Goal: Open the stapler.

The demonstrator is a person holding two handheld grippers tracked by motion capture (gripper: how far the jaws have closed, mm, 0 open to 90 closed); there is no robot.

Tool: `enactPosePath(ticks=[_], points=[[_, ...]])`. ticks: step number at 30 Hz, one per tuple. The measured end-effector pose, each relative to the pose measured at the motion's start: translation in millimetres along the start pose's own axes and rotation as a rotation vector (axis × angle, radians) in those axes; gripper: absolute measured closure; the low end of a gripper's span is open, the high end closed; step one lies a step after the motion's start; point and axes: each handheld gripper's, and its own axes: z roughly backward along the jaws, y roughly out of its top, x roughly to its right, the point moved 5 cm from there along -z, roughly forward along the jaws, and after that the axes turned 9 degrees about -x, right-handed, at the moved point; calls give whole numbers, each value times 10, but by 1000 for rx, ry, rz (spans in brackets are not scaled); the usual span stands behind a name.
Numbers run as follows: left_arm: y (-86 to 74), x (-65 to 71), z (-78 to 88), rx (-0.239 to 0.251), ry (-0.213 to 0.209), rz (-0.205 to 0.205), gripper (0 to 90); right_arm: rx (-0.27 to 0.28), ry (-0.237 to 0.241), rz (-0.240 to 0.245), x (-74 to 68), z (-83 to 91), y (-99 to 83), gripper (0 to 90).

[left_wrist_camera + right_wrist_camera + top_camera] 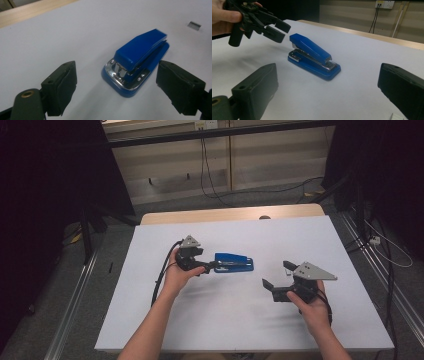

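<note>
My left gripper (214, 265) is at the middle of the white table (150, 320), and its tips are just beside the left end of the blue stapler (234, 262). The jaws stand wide apart. In the left gripper view the stapler (136, 61) lies between and a little beyond my two black pads (62, 85), with its metal back end turned toward me. Neither pad touches it; I see white table surface between each pad and the blue body. So this gripper holds nothing at this moment.

In the right gripper view the left gripper (277, 30) shows at the far left, in my hand (222, 17). Its jaws hang a little above the table, near the raised end of the stapler (313, 57), with a small gap to it.

The stapler lies flat on its base near the middle of the table, its long side running left to right in the high view, and its top arm is down.

My right gripper (276, 274) is at the right side of the table, nearer to me, well apart from the stapler. Its jaws are also wide open and nothing is between them. My right hand (312, 307) holds it from below, and the grey plate (314, 271) is on top of it.

A small strip of staples (194, 25) lies on the table beyond the stapler.
</note>
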Motion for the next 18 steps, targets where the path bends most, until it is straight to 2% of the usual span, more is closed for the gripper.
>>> enactPosePath(ticks=[3,7,8,9,11,13,15,17,18], points=[[-20,-36,-96,-24,9,17,202,-3,4,1,-11,-3,-1,25],[-8,-19,-154,-26,-3,13,228,-3,6,-5,-4,-8,-8,25],[1,-5,-176,-22,-11,1,254,-5,6,-10,4,-10,-12,25],[24,20,-213,-23,-22,-36,258,-8,4,-11,11,-10,-15,25],[32,37,-231,-23,-25,-44,317,-9,2,-16,16,-8,-17,25],[46,54,-264,-30,-29,-64,326,-6,3,-24,26,-5,-18,25],[56,74,-296,-33,-56,-71,344,-8,4,-24,32,-4,-21,25],[55,78,-308,-36,-61,-74,364,-8,6,-25,33,-5,-21,25],[49,85,-329,-47,-67,-85,405,-9,8,-26,34,-12,-22,25]])
